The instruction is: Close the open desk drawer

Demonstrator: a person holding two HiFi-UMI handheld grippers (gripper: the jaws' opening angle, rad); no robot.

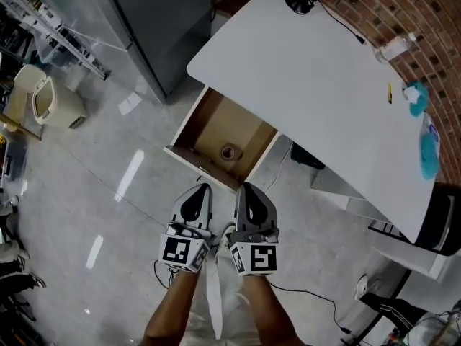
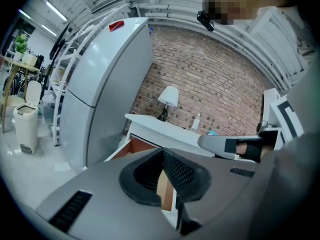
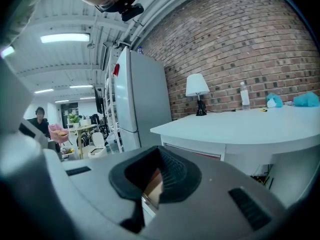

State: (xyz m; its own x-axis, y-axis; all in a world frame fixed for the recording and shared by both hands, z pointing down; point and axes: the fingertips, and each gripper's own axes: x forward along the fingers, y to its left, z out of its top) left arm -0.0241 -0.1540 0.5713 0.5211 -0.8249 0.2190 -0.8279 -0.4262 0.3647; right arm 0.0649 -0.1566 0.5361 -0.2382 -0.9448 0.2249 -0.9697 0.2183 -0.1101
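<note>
Drawer (image 1: 216, 132) stands pulled out, brown inside (small roll (image 1: 228, 152) within).

Tall gray fridge (image 3: 137, 99) beside brick wall (image 3: 240, 44); white lamp (image 3: 197, 87), clear bottle (image 3: 244, 97), blue cloth (image 3: 306, 100) near that wall; cream bin (image 1: 45, 101) on floor (image 1: 86, 193).

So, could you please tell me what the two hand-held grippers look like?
Both the left hand-held gripper and the right hand-held gripper have grey, tapered shells with black ribbed pads. Each carries a white cube printed with black square markers. A thin dark cable trails behind them. No sleeves cover the forearms.
</note>
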